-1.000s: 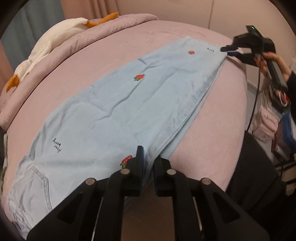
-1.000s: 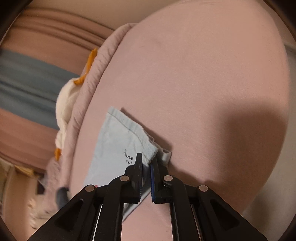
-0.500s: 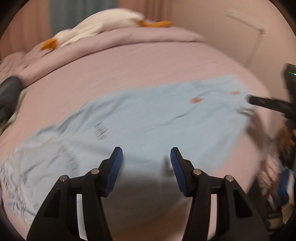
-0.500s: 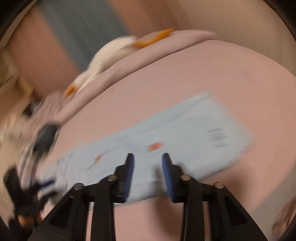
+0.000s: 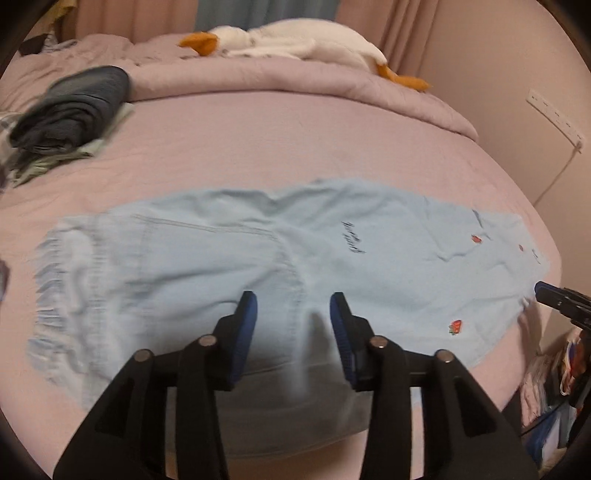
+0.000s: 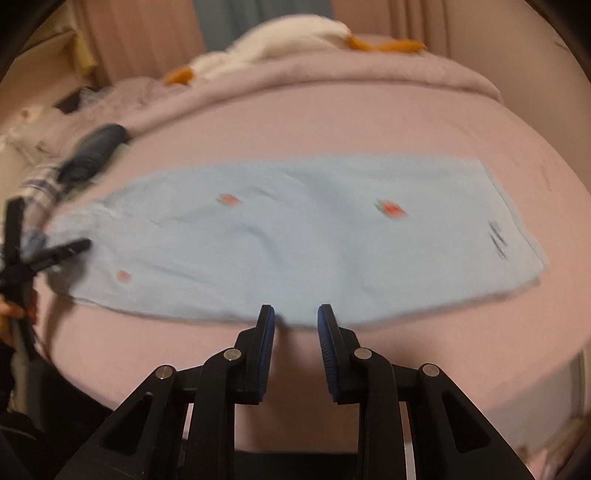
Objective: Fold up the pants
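The pants [image 5: 258,266] lie flat across a pink bed [image 5: 295,140], pale blue with small red embroidered motifs, already doubled leg over leg into one long strip, gathered waistband to the left and hems to the right. They look like light, soft cotton or thin denim: limp and likely to sag and crease when lifted, so it seems best to pinch them at the edges, the waistband corner on one side and the stacked hems on the other. The left gripper [image 5: 293,332] hovers over the seat area, jaws part open and closing, pads clear of the cloth. The right gripper [image 6: 295,332] hangs just off the near edge of the legs, jaws narrower and also closing, holding nothing. The bedsheet is smooth and yielding. Behind are a rumpled quilt [image 5: 295,77], a white plush goose [image 5: 295,40], a dark pile of clothes [image 5: 74,107] and curtains [image 5: 373,22].
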Tool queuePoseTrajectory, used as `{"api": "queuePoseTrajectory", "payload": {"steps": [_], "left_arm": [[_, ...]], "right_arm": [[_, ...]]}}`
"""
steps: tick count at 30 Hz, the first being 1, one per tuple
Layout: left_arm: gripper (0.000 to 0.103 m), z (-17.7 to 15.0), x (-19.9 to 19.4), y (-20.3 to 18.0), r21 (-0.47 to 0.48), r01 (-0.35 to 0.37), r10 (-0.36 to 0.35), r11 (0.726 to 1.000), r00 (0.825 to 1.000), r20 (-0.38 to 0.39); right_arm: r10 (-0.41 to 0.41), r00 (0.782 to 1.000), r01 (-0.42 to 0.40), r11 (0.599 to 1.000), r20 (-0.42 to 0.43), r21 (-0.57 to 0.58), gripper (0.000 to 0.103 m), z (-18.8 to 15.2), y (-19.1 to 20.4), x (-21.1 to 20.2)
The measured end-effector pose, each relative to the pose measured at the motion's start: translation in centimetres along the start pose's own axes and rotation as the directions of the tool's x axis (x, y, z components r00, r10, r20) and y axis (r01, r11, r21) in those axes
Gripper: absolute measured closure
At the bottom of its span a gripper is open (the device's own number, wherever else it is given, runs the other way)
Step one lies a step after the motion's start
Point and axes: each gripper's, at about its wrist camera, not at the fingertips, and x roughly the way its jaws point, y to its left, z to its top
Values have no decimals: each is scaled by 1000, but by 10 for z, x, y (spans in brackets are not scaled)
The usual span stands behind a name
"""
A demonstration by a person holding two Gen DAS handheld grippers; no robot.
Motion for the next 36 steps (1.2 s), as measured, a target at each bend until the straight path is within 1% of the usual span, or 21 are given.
{"api": "queuePoseTrajectory", "payload": {"steps": [3,6,7,8,9,10,11,12,14,15,16,18,21,23,25,26,28,30,31,34,36], "left_arm": [[51,-4,-12,16,-7,-80,80,997,996,29],[51,-8,-7,48,-44,-197,197,979,980,-3],[62,-16,-8,63,-66,-199,199,978,980,-11],[67,-21,-9,74,-95,-169,169,981,986,-5],[74,-23,-13,81,-109,-155,157,982,988,9],[75,-24,-16,85,-117,-139,142,983,990,14],[75,-24,-18,87,-123,-129,132,984,991,15],[74,-23,-18,87,-131,-123,126,984,992,16],[64,-18,-16,87,-149,-95,99,984,995,21],[55,-16,-17,86,-158,-78,84,984,996,32],[46,-12,-18,85,-170,-59,68,984,997,46],[40,-5,-20,78,-177,-31,44,984,996,72],[40,14,-17,70,-157,1,13,988,996,93],[40,29,-10,66,-124,4,8,992,995,97],[39,36,-4,64,-95,-8,18,995,995,98],[39,40,1,64,-81,-16,23,997,995,93],[39,44,17,70,-76,-44,48,996,998,46],[40,37,27,78,-86,-36,37,996,999,4],[42,32,30,80,-82,-38,38,996,999,-1],[42,25,26,81,-53,-26,28,998,999,26],[42,23,25,83,-48,-14,16,999,999,35]], "right_arm": [[140,990,-139,989,20,-49,75,18,37,12],[197,980,-199,967,-25,-159,76,22,84,36],[209,977,-215,957,-54,-197,76,20,96,44],[215,972,-231,946,-94,-226,76,17,106,52],[215,965,-249,934,-152,-255,75,11,117,63],[213,950,-275,917,-228,-288,72,4,126,74],[190,954,-262,904,-231,-339,70,-2,131,74],[188,956,-261,894,-224,-365,67,-4,133,70],[256,930,-335,885,-264,-324,67,2,129,66],[305,913,-378,882,-272,-279,67,7,124,64],[334,904,-399,883,-266,-247,67,13,121,64],[355,907,-399,897,-226,-193,67,28,116,66],[398,898,-416,907,-186,-66,67,56,111,82],[386,907,-396,918,-167,-34,67,78,113,95],[371,916,-381,924,-154,-35,67,99,120,106],[377,914,-385,922,-151,-32,67,108,131,114],[411,898,-418,908,-159,-10,67,131,140,130],[425,887,-430,903,-181,13,67,150,152,151],[422,886,-426,904,-191,22,67,158,158,160],[396,883,-406,914,-253,15,67,172,168,186],[372,870,-392,920,-324,6,67,172,175,199]]}}
